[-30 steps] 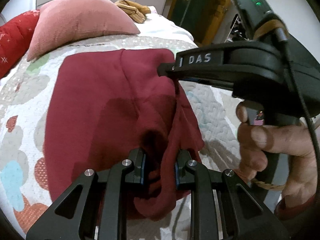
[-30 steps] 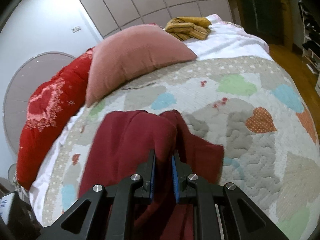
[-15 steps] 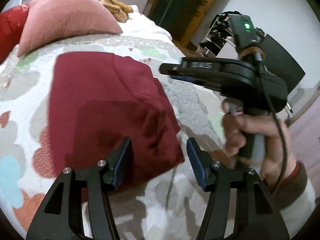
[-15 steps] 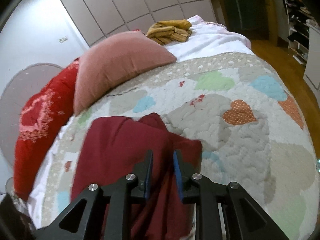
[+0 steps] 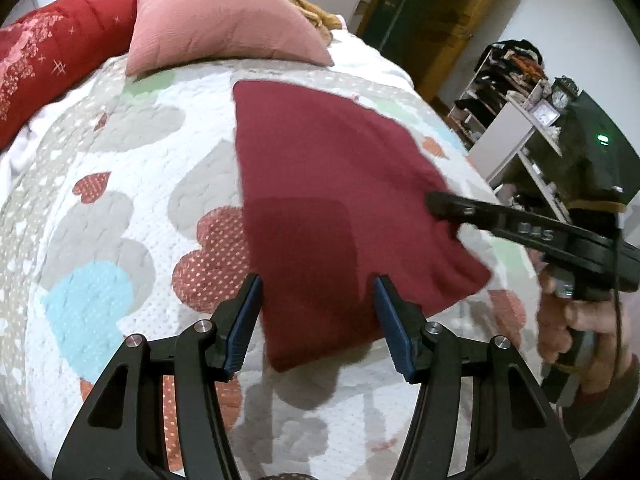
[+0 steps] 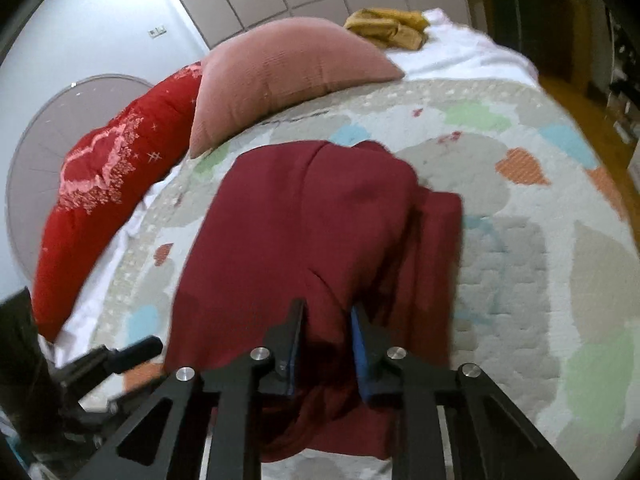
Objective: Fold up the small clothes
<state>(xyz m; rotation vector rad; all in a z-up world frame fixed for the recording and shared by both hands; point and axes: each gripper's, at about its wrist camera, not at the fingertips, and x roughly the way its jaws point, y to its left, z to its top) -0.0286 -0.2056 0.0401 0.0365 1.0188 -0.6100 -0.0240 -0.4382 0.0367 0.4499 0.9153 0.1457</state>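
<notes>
A dark red garment (image 5: 320, 168) lies folded on the heart-patterned quilt (image 5: 120, 200). My left gripper (image 5: 318, 284) is open, hovering over the garment's near edge with no cloth between its blue pads. My right gripper (image 6: 327, 312) has a fold of the garment (image 6: 304, 216) bunched between its fingers, and its jaws are closing on it. From the left wrist view the right gripper (image 5: 434, 202) reaches in from the right to the garment's right edge, held by a hand (image 5: 580, 320). The left gripper (image 6: 132, 354) shows at the lower left of the right wrist view.
A pink pillow (image 5: 216, 20) and a red patterned cushion (image 5: 48, 64) lie at the head of the bed. A mustard-yellow pile of clothes (image 6: 384, 26) sits on the white sheet beyond them. Shelves (image 5: 516, 92) with clutter stand past the bed's right side.
My left gripper let go of the bunched cloth, opened wide and drew back; the garment now lies flatter. The right gripper has shifted along the right edge, still with cloth between its fingers.
</notes>
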